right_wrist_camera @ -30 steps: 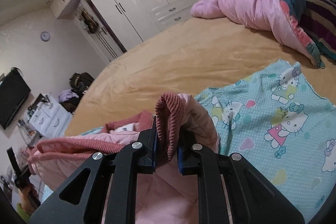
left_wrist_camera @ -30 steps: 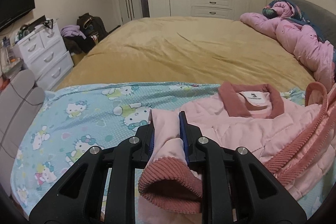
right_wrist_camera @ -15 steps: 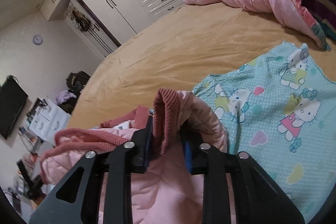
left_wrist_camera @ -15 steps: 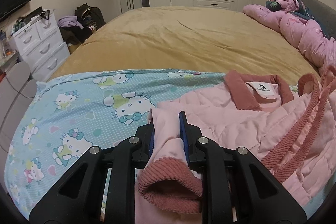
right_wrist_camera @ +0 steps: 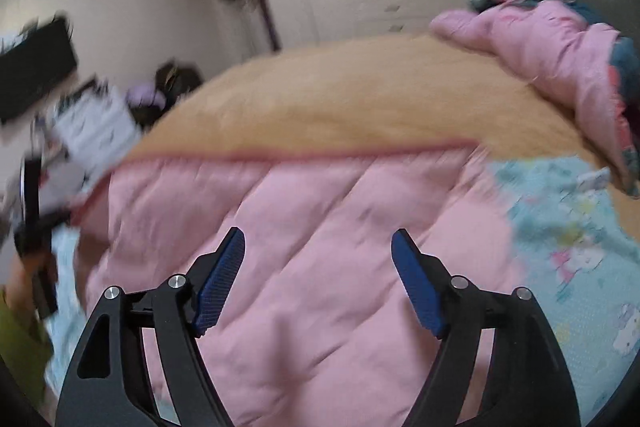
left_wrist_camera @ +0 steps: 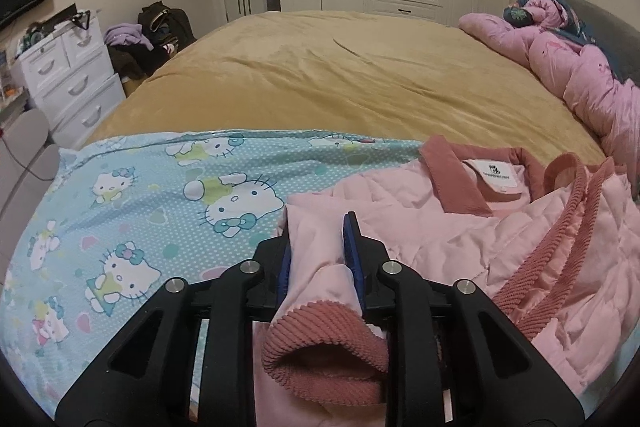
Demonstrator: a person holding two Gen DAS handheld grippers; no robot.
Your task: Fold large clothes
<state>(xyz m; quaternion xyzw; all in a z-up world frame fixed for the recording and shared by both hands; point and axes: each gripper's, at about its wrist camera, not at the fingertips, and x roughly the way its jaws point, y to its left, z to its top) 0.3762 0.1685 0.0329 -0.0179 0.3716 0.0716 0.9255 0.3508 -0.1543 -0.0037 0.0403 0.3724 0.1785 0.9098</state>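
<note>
Now the left claw (left_wrist_camera: 316,247) is pinching the pink jacket (left_wrist_camera: 432,239) sleeve; the right claw (right_wrist_camera: 318,267) is hanging wide apart above it.

Bed (left_wrist_camera: 320,75), tan cover, fills both views. Kitty sheet (left_wrist_camera: 152,195) spread on bed's near end. Pink jacket (left_wrist_camera: 460,227) lies on sheet, toward bed's right side. Pink duvet (left_wrist_camera: 580,75) heaped at bed's far right, against headboard (left_wrist_camera: 600,23). Rt view blurred; same layout.
</note>
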